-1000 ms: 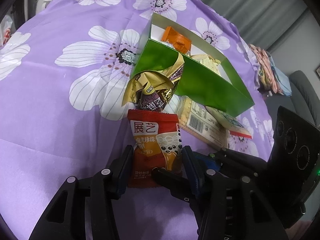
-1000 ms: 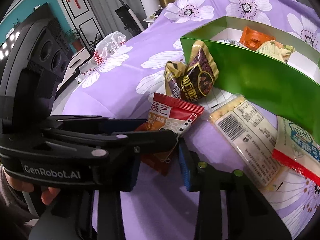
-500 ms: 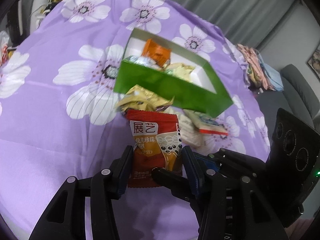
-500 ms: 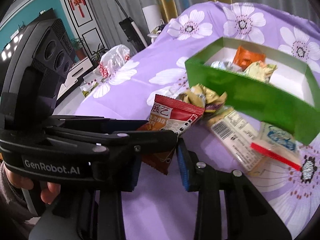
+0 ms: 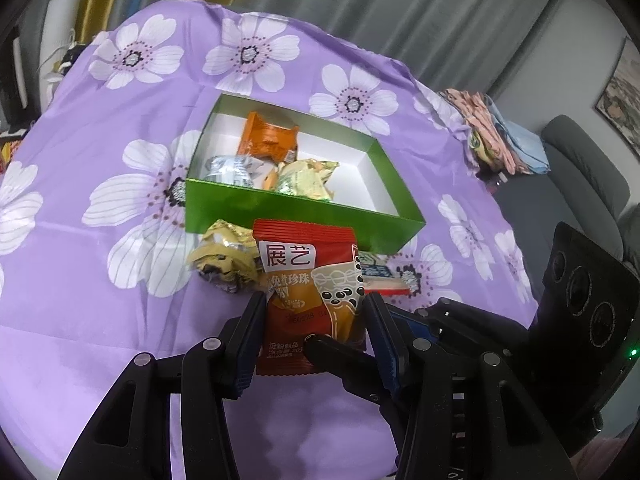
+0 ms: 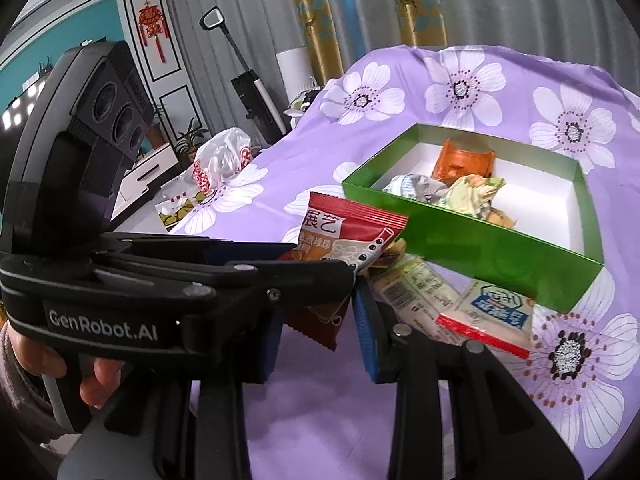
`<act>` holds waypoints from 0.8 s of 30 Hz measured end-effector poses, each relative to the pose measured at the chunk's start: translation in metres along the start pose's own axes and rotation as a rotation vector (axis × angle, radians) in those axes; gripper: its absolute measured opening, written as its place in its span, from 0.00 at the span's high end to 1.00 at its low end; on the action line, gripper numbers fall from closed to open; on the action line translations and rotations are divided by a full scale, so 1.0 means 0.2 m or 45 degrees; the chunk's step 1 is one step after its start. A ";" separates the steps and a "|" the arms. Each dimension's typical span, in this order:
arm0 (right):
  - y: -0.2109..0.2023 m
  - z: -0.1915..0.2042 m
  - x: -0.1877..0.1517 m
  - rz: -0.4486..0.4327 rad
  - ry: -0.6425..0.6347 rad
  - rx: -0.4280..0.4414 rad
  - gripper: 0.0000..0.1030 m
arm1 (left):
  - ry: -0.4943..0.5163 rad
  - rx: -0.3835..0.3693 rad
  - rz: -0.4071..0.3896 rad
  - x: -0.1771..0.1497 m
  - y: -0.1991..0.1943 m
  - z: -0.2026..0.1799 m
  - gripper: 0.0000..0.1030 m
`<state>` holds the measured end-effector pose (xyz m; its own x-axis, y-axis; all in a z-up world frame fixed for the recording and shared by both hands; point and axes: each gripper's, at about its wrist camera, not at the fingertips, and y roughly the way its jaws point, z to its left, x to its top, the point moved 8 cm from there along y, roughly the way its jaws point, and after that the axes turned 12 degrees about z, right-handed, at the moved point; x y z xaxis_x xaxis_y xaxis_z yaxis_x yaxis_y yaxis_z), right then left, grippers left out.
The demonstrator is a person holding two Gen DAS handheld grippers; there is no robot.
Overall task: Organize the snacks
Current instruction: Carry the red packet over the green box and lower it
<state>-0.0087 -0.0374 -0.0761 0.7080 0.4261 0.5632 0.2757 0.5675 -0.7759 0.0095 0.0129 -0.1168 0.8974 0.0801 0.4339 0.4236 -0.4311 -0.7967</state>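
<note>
A red snack packet (image 5: 308,264) (image 6: 348,228) hangs above the purple flowered cloth, just in front of the green box (image 5: 280,208) (image 6: 480,248). My left gripper (image 5: 312,304) (image 6: 320,260) is shut on its two side edges. My right gripper (image 6: 318,320) is closed over the packet's lower end, one finger (image 5: 336,360) lying across its front. An orange packet (image 5: 268,140), a silver one (image 5: 232,168) and a pale gold one (image 5: 304,178) lie in the box. A gold wrapped snack (image 5: 224,256), a cracker pack (image 6: 412,292) and a white, blue and red pack (image 6: 496,312) lie on the cloth.
The box's right half shows bare white floor (image 5: 360,176). Folded clothes (image 5: 492,136) and a grey sofa (image 5: 580,168) are past the cloth's right edge. A plastic bag (image 6: 220,160) and an upright vacuum (image 6: 248,80) stand beyond its left edge. A person's hand (image 6: 100,372) holds the left gripper.
Both grippers have risen together with the red packet held the same way. The box and loose snacks now look farther below, and the box's inside has come into view.
</note>
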 end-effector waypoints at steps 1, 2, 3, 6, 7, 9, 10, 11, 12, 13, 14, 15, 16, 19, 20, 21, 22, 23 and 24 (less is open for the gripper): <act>0.00 -0.01 0.00 -0.008 0.006 -0.002 0.67 | 0.007 0.001 -0.001 0.01 0.00 -0.01 0.52; -0.01 -0.02 0.01 -0.014 0.013 -0.003 0.67 | 0.014 0.003 -0.001 0.02 0.00 -0.02 0.52; -0.02 -0.03 0.02 -0.018 0.017 -0.005 0.67 | 0.021 0.004 -0.001 0.03 0.01 -0.03 0.52; -0.03 -0.06 0.04 -0.034 0.021 -0.021 0.67 | 0.030 -0.010 0.003 0.07 0.02 -0.05 0.52; -0.03 -0.07 0.05 -0.039 0.023 -0.024 0.67 | 0.032 -0.013 0.004 0.08 0.03 -0.06 0.52; -0.03 -0.09 0.07 -0.049 0.030 -0.027 0.67 | 0.040 -0.017 0.002 0.12 0.04 -0.07 0.52; -0.03 -0.10 0.08 -0.056 0.033 -0.029 0.67 | 0.042 -0.017 0.000 0.13 0.04 -0.07 0.52; -0.03 -0.12 0.10 -0.066 0.036 -0.034 0.67 | 0.048 -0.019 -0.002 0.15 0.04 -0.07 0.52; -0.03 -0.13 0.12 -0.075 0.038 -0.036 0.67 | 0.051 -0.022 -0.006 0.17 0.05 -0.08 0.52; -0.03 -0.14 0.13 -0.082 0.040 -0.037 0.67 | 0.054 -0.024 -0.009 0.19 0.05 -0.08 0.52; -0.03 -0.15 0.14 -0.087 0.041 -0.039 0.67 | 0.058 -0.025 -0.012 0.21 0.05 -0.08 0.52; -0.03 -0.16 0.16 -0.093 0.041 -0.045 0.67 | 0.061 -0.025 -0.016 0.23 0.05 -0.08 0.52; -0.03 -0.17 0.18 -0.097 0.038 -0.049 0.67 | 0.065 -0.026 -0.019 0.25 0.06 -0.08 0.52; -0.02 -0.20 0.23 -0.107 0.035 -0.058 0.67 | 0.072 -0.030 -0.027 0.32 0.07 -0.08 0.52; -0.02 -0.21 0.25 -0.110 0.031 -0.062 0.67 | 0.075 -0.032 -0.030 0.34 0.07 -0.08 0.52; -0.01 -0.22 0.27 -0.113 0.028 -0.069 0.67 | 0.077 -0.034 -0.032 0.36 0.07 -0.07 0.52; -0.01 -0.23 0.29 -0.116 0.025 -0.074 0.67 | 0.077 -0.036 -0.034 0.39 0.08 -0.07 0.52; 0.00 -0.25 0.31 -0.122 0.021 -0.082 0.67 | 0.079 -0.036 -0.036 0.40 0.08 -0.07 0.52; 0.00 -0.26 0.33 -0.128 0.018 -0.086 0.67 | 0.083 -0.034 -0.040 0.43 0.08 -0.06 0.52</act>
<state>0.0716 -0.0454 -0.0540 0.6837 0.3593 0.6352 0.3883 0.5579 -0.7335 0.0921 0.0013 -0.0874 0.8736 0.0355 0.4854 0.4470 -0.4530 -0.7714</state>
